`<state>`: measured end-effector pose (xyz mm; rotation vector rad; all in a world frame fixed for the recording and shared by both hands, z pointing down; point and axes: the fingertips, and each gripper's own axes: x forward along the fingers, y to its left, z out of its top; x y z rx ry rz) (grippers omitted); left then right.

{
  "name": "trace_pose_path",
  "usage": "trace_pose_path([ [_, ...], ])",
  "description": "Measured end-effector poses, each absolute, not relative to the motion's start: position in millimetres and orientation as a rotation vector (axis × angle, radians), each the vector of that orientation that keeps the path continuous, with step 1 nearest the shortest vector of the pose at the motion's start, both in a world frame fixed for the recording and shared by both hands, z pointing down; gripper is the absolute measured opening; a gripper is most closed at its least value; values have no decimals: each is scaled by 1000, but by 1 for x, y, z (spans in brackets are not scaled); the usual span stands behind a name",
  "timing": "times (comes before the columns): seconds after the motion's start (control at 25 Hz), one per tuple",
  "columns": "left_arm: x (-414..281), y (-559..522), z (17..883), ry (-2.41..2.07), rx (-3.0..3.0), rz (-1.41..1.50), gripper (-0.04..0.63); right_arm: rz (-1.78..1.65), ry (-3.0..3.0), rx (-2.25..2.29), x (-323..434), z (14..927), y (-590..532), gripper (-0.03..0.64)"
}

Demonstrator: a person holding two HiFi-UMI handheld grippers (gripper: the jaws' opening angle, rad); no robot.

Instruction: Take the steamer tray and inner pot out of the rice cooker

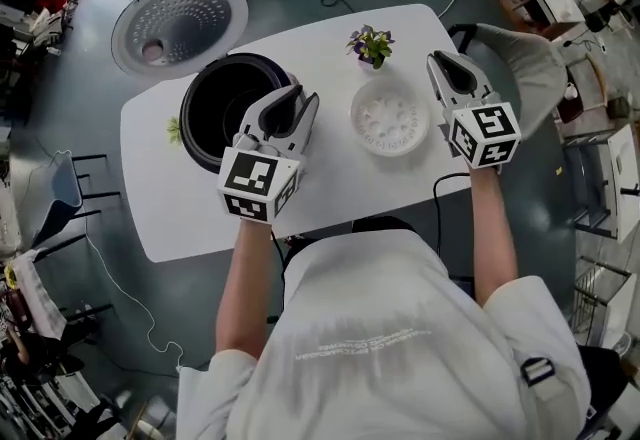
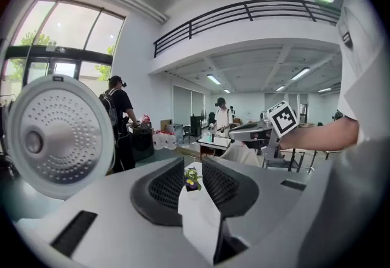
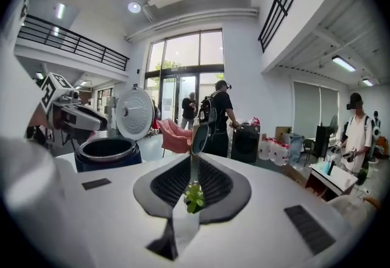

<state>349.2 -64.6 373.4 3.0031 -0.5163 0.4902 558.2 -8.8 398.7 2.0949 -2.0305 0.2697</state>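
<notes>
White plastic, perforated: steamer tray (image 1: 390,118), found flat on the white table (image 1: 330,193) right of centre, already out of the rice cooker (image 1: 192,133). Dark inner pot (image 1: 228,93), left of centre, judged not yet lifted from the cooker body. Lid (image 1: 180,23), open, at upper left. Small potted plant (image 1: 371,45), upper centre, near the tray's far edge. Left gripper (image 1: 293,100), held above the cooker's right rim, jaws partly apart, nothing between them. Right gripper (image 1: 450,66), held right of the tray and clear of it, jaws drawn to a thin slit, empty. Remaining step, by judgement: lifting out the pot. Hazards noted:
- Smooth, thin pot rim, liable to slip from a one-sided pinch and to drop back or tilt against the cooker wall.
- Open lid close behind, liable to be struck on a high lift.
- Plant and tray near the likely set-down spot, liable to be knocked by a wide swing.
</notes>
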Motion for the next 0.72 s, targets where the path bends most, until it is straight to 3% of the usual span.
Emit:
trace_pose_path([
  [0.72,161,-181,318,-930,3034,397,103,-24,-2256,1897,375,312,-115,38],
])
